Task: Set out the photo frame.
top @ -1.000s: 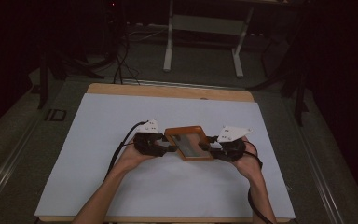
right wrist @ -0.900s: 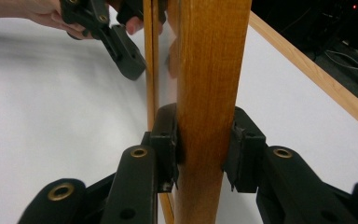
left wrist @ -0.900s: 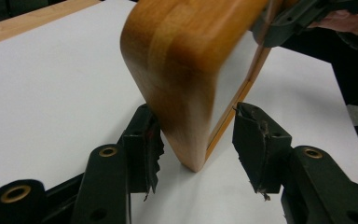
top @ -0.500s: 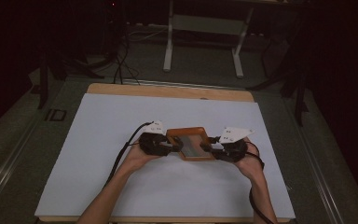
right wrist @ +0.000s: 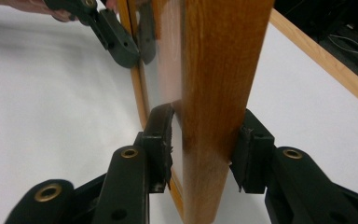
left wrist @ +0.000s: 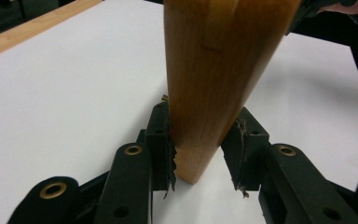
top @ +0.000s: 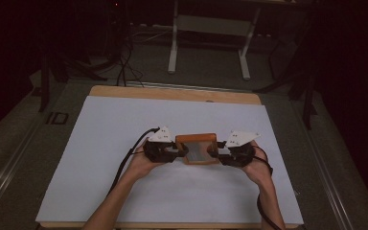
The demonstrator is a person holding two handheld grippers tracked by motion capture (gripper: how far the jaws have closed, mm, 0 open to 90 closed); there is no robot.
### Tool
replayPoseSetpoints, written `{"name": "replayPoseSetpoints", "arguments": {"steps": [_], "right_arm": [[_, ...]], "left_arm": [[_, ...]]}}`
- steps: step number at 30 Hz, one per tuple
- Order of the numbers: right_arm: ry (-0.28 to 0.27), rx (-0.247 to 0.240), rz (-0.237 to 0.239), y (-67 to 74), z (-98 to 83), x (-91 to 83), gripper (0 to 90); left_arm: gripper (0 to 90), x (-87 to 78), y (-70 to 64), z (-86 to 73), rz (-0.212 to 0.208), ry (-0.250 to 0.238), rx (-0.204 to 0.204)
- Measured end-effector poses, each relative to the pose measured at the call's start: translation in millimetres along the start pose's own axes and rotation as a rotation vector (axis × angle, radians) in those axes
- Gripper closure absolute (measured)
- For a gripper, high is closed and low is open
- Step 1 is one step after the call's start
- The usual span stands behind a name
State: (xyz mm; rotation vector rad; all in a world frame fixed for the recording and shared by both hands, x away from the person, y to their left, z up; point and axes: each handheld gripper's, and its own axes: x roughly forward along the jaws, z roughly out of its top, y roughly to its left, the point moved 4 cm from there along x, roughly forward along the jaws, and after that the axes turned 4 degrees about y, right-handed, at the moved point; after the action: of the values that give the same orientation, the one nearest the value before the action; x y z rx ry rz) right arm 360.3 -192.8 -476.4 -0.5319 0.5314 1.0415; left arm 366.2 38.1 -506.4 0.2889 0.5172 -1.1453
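High view: one small rectangular wooden frame with a grey glassy pane point(top: 197, 149) held between two grippers near the middle of the white-covered counter with a bare wooden rim point(top: 124, 120). Left black gripper with a grey three-cornered plate point(top: 177, 151) at the frame's left edge, right black gripper with a grey three-cornered plate point(top: 217, 152) at its right edge. Two hands, left hand point(top: 143, 164) and right hand point(top: 255, 165), mostly covered by the grippers; forearms cut off by the bottom edge. Hard to tell here whether the frame touches the counter. Dim floor beyond, with one white metal stand point(top: 210, 33) cut off at the top and black cables, hard to make out.

Left gripper view: two black fingers point(left wrist: 161, 142) closed on the frame's wooden edge, one on each face, worn padding frayed at the tips. Frame's top cut off by the upper border; lower corner clear of the white surface. Dark shape of the other gripper at top right, partly cut off.

Right gripper view: two black fingers point(right wrist: 161, 140) clamped on the frame's opposite edge, one against the pane side, one against the wooden back. Pane seen edge-on, reflective, contents unreadable. Left gripper's fingers visible at top left on the far edge, hand behind them cropped.
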Motion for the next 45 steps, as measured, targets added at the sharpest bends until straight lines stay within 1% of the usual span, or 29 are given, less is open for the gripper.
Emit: {"name": "replayPoseSetpoints", "arguments": {"steps": [6,7,9,10,11,17,18,23,29,34,38,42,45], "right_arm": [[-0.013,0.006,0.007,1.8,2.4,3.3,62.2],[-0.026,0.015,0.021,3.3,5.1,4.9,62.2],[-0.029,0.018,0.024,3.7,5.6,5.3,62.2],[-0.038,0.025,0.032,4.8,6.8,6.9,62.1],[-0.040,0.028,0.035,5.3,7.3,7.7,62.2],[-0.049,0.050,0.044,8.2,10.1,14.1,62.2],[-0.053,0.059,0.049,8.7,10.5,14.9,62.1],[-0.080,0.092,0.078,11.0,14.1,20.4,62.1],[-0.092,0.154,0.109,12.3,16.7,28.2,62.2],[-0.093,0.211,0.140,11.9,16.0,36.3,61.7],[-0.083,0.234,0.152,11.4,17.2,44.9,60.9],[-0.084,0.253,0.165,11.6,17.7,53.2,60.6],[-0.089,0.276,0.180,11.6,16.6,58.4,60.4]], "left_arm": [[65.5,-8.9,-0.5,-0.3,0.016,-0.016,-0.011],[65.5,-12.9,-1.2,-0.4,0.020,-0.023,-0.021],[65.5,-16.4,-1.5,-0.6,0.026,-0.024,-0.026],[65.2,-20.0,-1.7,-0.9,0.029,-0.027,-0.037],[65.2,-20.0,-1.7,-0.9,0.029,-0.027,-0.037],[64.5,-31.1,0.8,-2.1,0.041,-0.032,-0.072],[64.5,-32.8,0.9,-2.3,0.040,-0.036,-0.079],[64.4,-42.4,4.0,-4.4,0.034,-0.051,-0.119],[64.0,-48.3,10.5,-7.8,0.021,-0.062,-0.184],[64.0,-51.0,14.8,-11.7,0.023,-0.054,-0.232],[63.9,-52.5,18.3,-17.4,0.028,-0.044,-0.276],[63.8,-54.6,21.6,-22.3,0.037,-0.037,-0.299],[63.8,-55.5,23.2,-24.9,0.042,-0.032,-0.320]]}}
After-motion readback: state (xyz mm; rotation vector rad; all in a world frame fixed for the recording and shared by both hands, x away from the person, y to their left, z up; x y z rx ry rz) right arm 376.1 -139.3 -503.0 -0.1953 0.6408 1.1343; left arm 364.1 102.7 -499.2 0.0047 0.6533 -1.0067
